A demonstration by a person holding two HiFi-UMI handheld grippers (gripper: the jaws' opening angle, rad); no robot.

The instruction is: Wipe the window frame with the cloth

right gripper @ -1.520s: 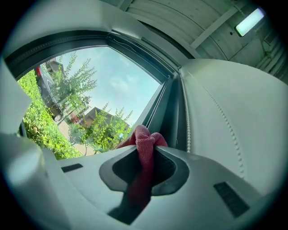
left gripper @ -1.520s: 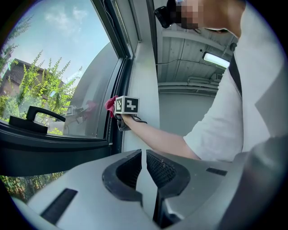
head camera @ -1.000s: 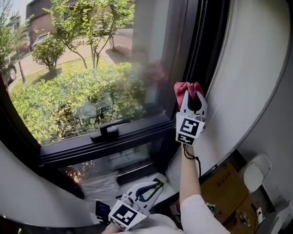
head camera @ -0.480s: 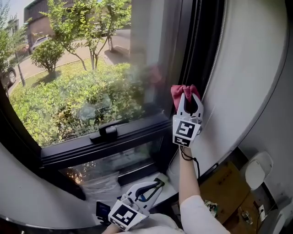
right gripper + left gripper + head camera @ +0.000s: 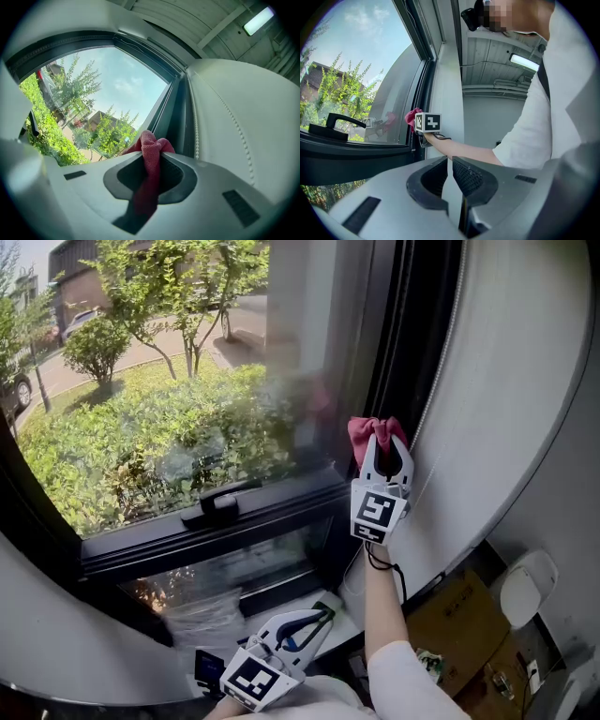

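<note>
Pressing a crumpled red cloth (image 5: 368, 427) (image 5: 150, 144) to the dark vertical window frame (image 5: 405, 343) (image 5: 174, 110), the right gripper (image 5: 383, 440) (image 5: 153, 157) is raised on an outstretched arm. Its white jaws are clamped on the cloth, which bulges out past their tips and sits just above the corner where the frame meets the dark horizontal bar. A black window handle (image 5: 217, 506) (image 5: 343, 121) rests on that bar, well to the left. A white beaded cord (image 5: 441, 371) hangs just right of the frame. The left gripper (image 5: 323, 612) (image 5: 449, 162) is held low near the person's body, its jaws almost together with only a sliver between them, holding nothing.
</note>
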